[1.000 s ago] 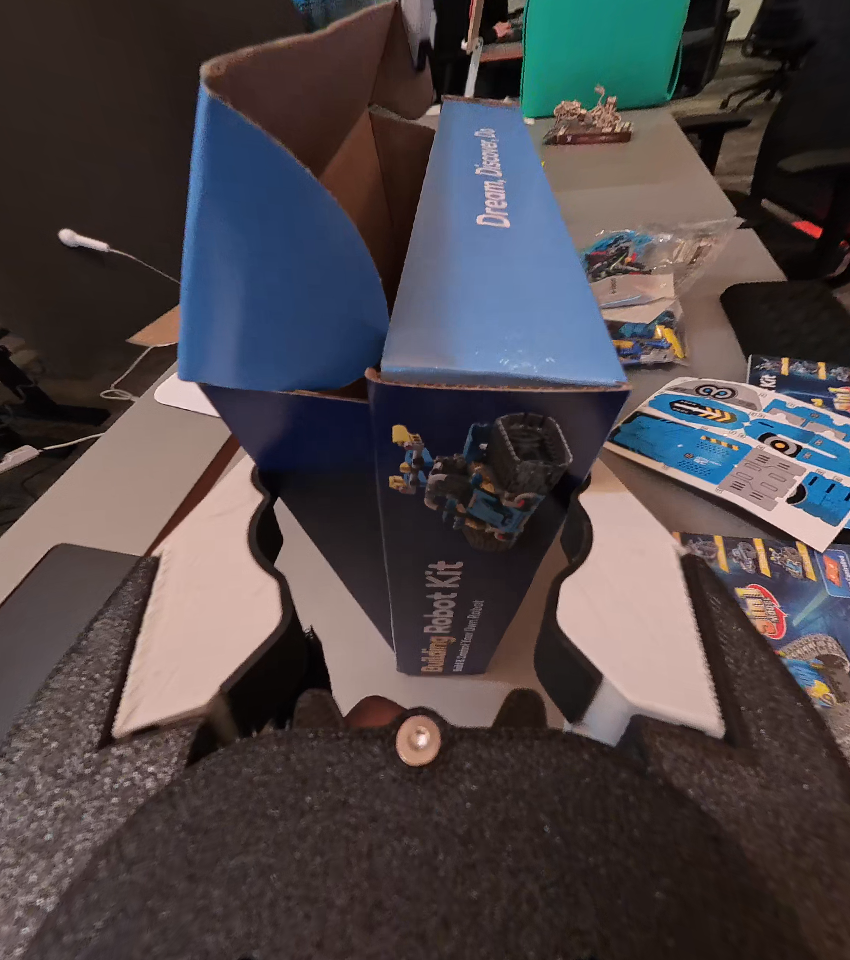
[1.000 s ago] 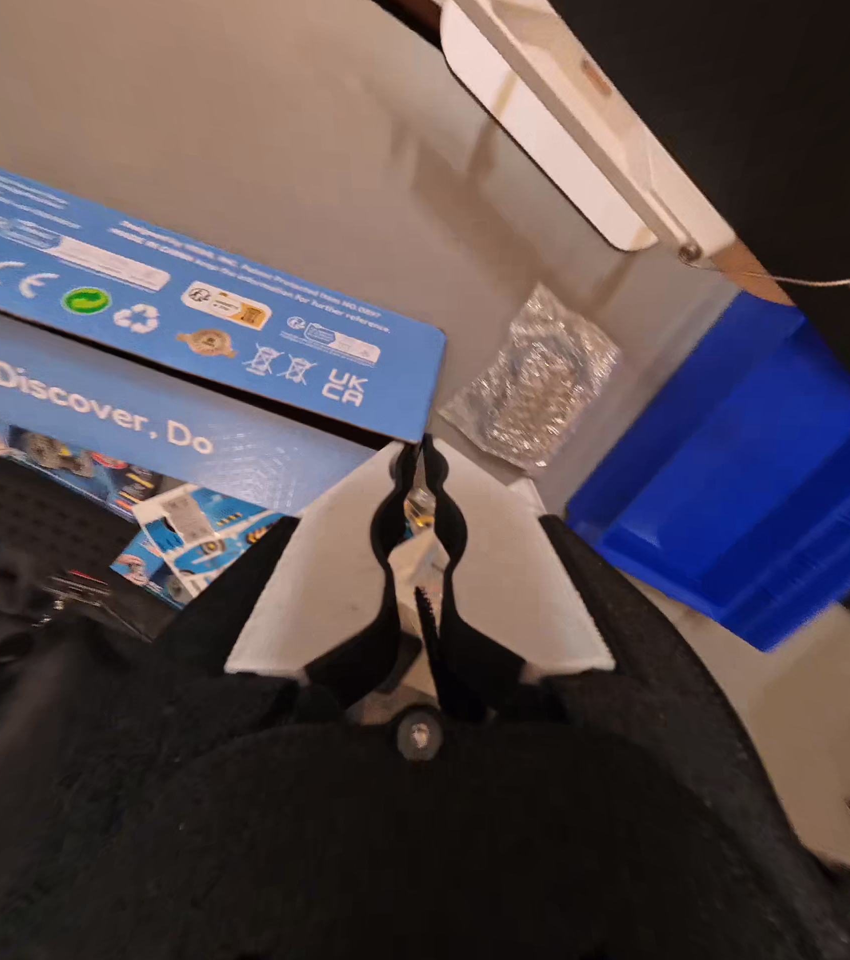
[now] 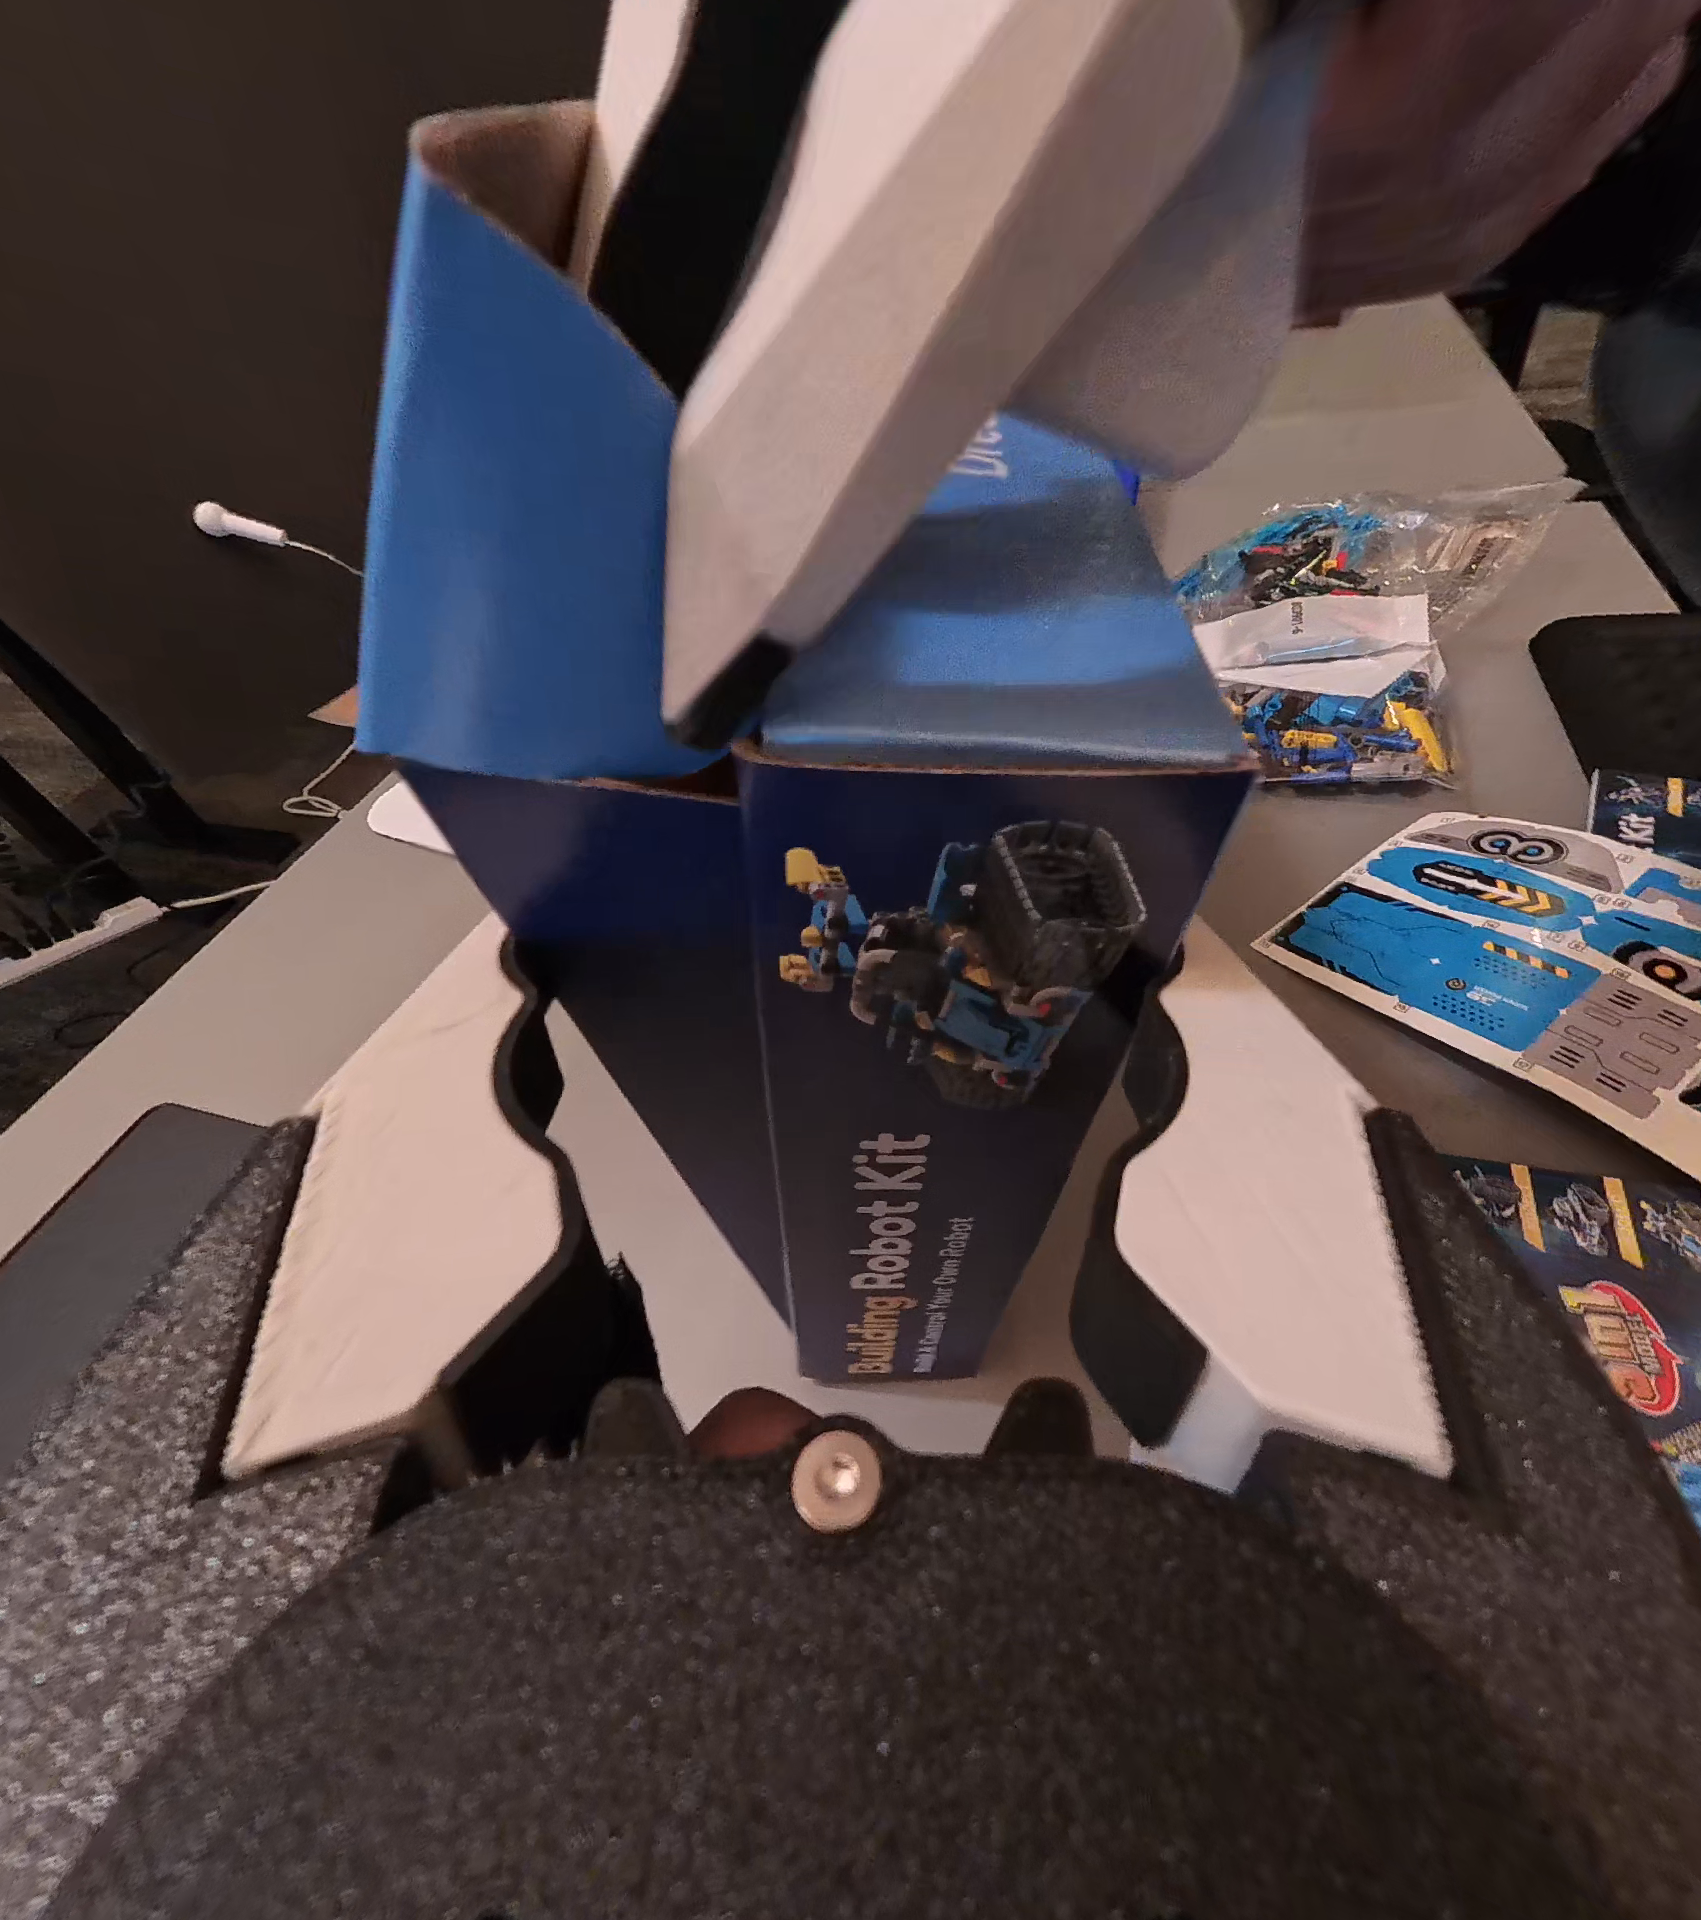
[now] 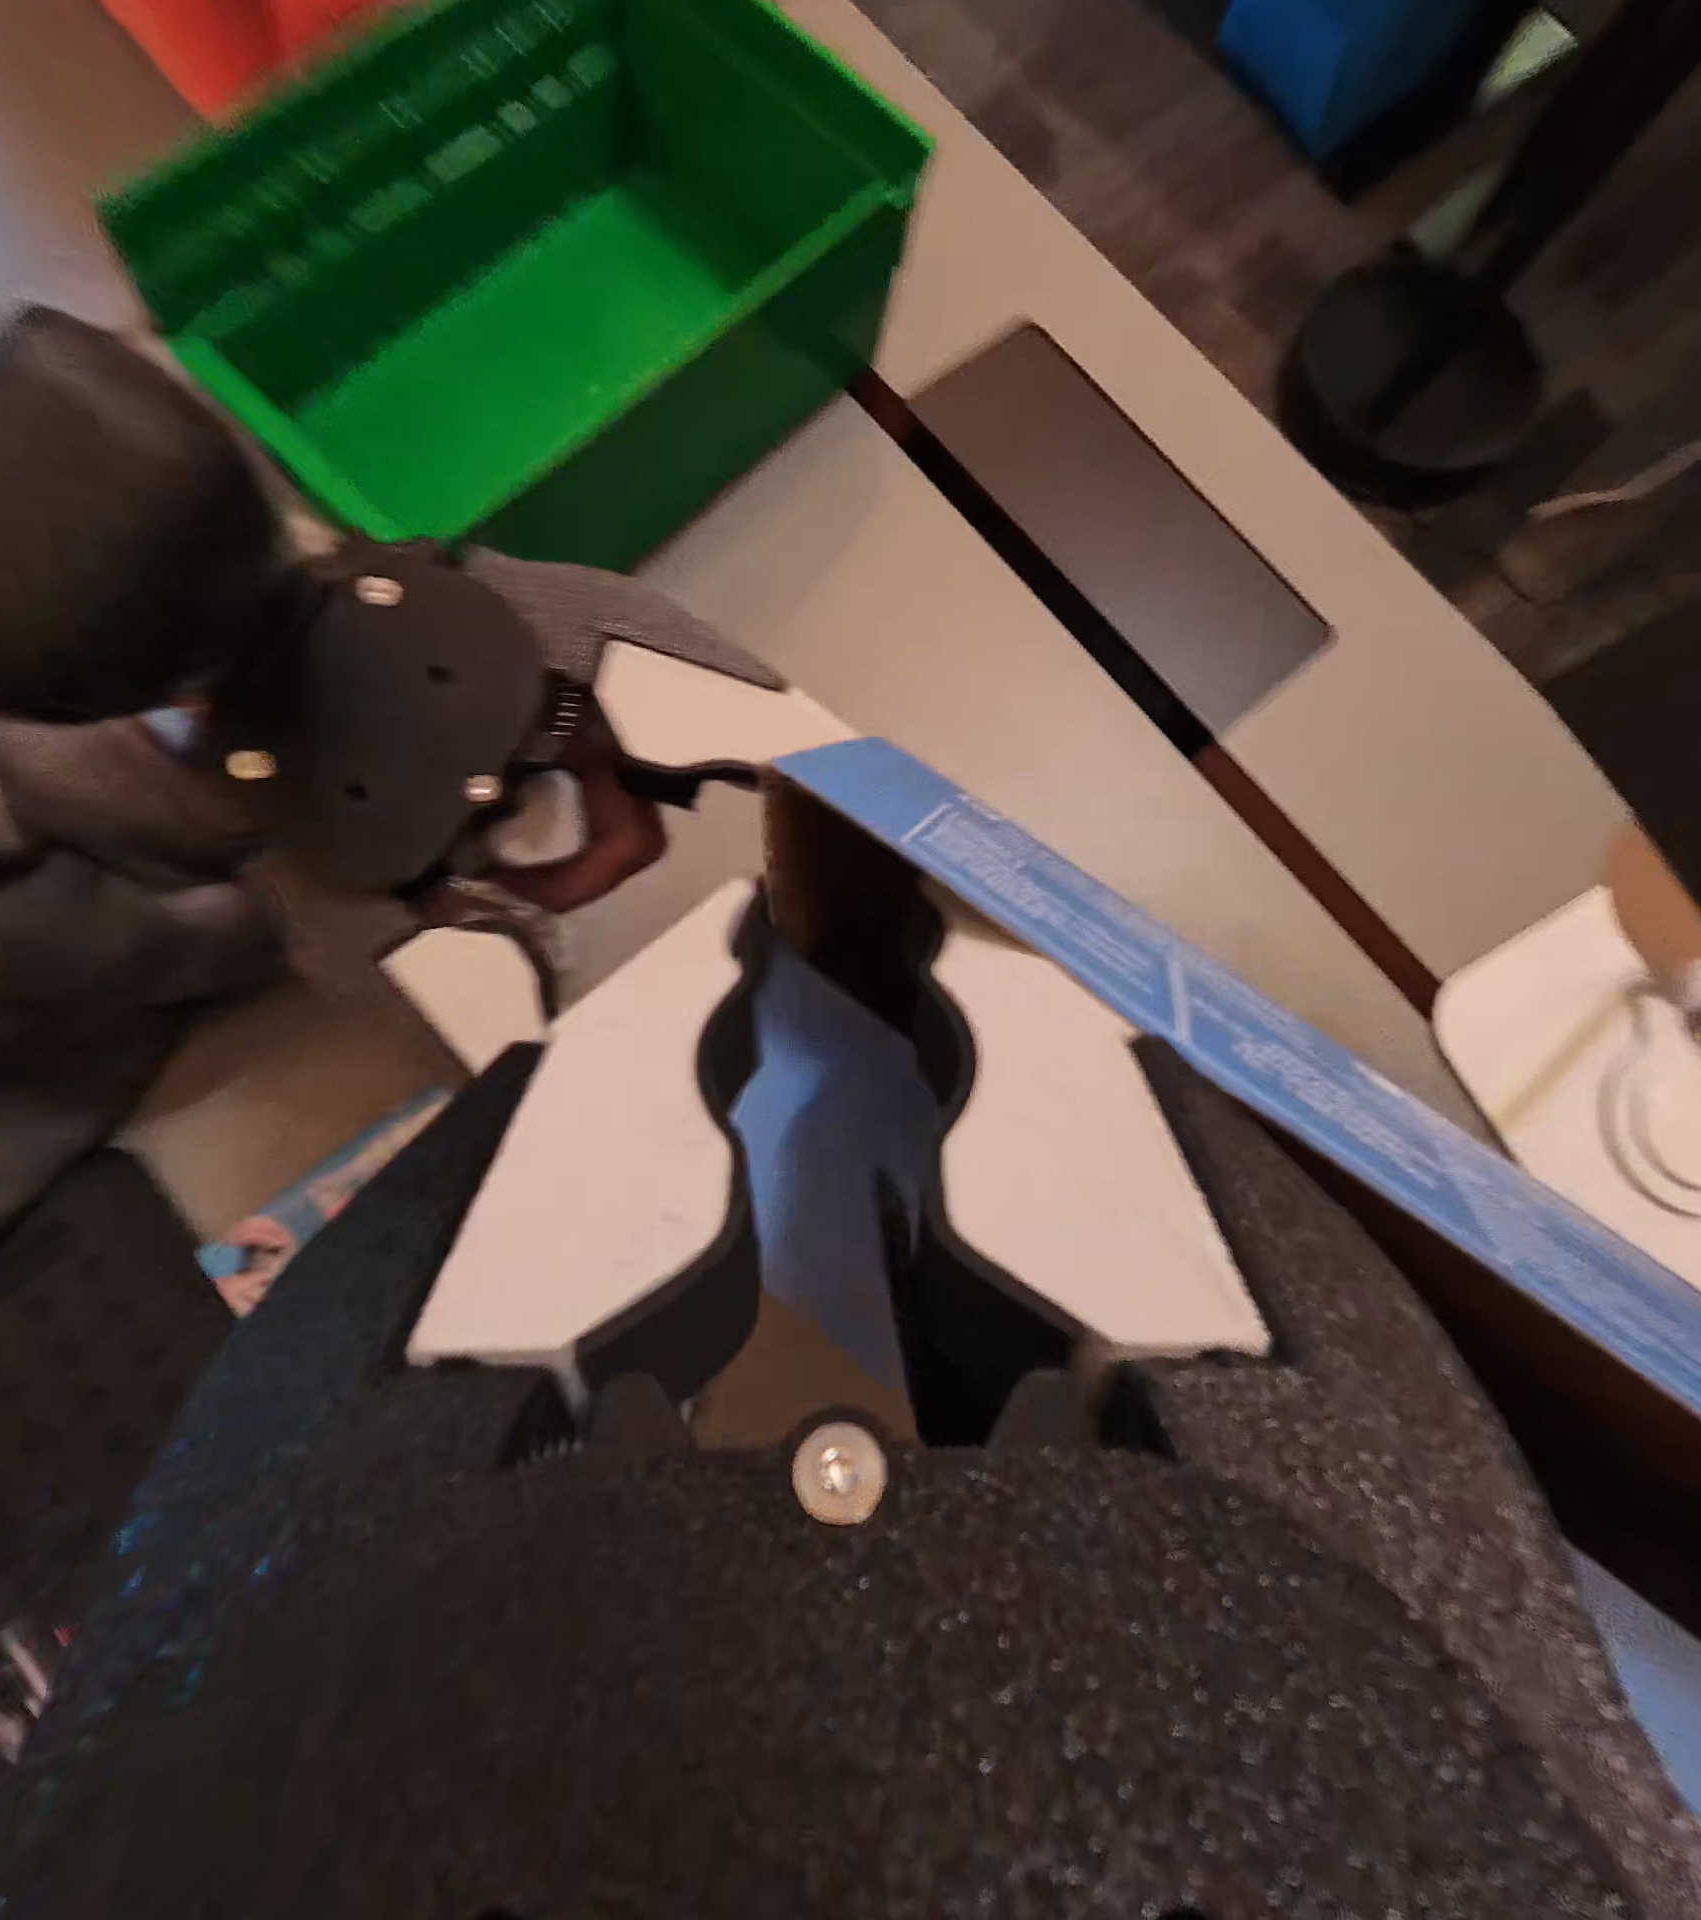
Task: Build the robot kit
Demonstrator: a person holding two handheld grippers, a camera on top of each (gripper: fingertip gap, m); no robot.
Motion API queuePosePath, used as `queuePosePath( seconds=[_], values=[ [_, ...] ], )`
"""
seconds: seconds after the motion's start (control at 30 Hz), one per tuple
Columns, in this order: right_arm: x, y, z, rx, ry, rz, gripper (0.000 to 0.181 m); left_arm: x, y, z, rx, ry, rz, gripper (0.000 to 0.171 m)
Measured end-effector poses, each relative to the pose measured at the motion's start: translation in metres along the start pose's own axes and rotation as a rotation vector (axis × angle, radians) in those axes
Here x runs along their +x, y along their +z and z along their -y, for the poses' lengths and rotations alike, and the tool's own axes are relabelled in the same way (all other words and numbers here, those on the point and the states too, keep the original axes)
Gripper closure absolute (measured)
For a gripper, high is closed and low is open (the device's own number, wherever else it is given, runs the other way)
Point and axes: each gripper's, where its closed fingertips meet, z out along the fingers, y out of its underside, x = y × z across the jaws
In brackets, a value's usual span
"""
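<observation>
A blue cardboard kit box (image 3: 929, 1039) stands on the grey table (image 3: 254, 1018) with its top flaps open. My left gripper (image 3: 841, 956) is shut on the near end of the box, one finger on each side. My right gripper (image 4: 841, 914) is open and reaches down from above into the box opening. A blue flap (image 4: 825, 1122) lies between its fingers, untouched by the pads as far as I can see. One of its white fingers (image 3: 929, 364) covers the top of the box in the left wrist view. The left gripper (image 4: 617, 810) also shows in the right wrist view, at the box corner.
A clear bag of small parts (image 3: 1345, 644), a sticker sheet (image 3: 1552, 987) and printed booklets (image 3: 1656, 1351) lie right of the box. A green bin (image 4: 513, 291) stands beyond the box. A white tray (image 4: 1604, 1039) sits to the right, past the long box flap (image 4: 1345, 1091). My hands' fingertips stand some 6 centimetres from each other.
My right gripper has swung from beside the box to above its opening and has gone from shut to open. The left gripper and the box have not moved.
</observation>
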Motion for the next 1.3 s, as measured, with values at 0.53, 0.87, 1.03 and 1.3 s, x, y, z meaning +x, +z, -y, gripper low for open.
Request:
queuePosePath(
  seconds=[0.53,0.87,1.03,1.3],
  values=[
    [0.000,-0.004,0.005,-0.359,0.148,-0.028,0.180,-0.008,0.005,0.000,0.028,-0.037,0.045,0.064],
    [-0.007,-0.011,0.002,-0.352,0.141,-0.013,0.180,-0.005,0.012,-0.004,0.016,-0.060,0.029,0.063],
    [-0.005,-0.017,0.001,-0.316,0.185,0.003,0.180,-0.004,0.015,-0.002,0.019,-0.093,0.029,0.063],
    [-0.005,-0.027,-0.001,-0.288,0.219,0.076,0.180,-0.014,0.018,0.001,0.055,-0.088,0.096,0.058]
  ],
)
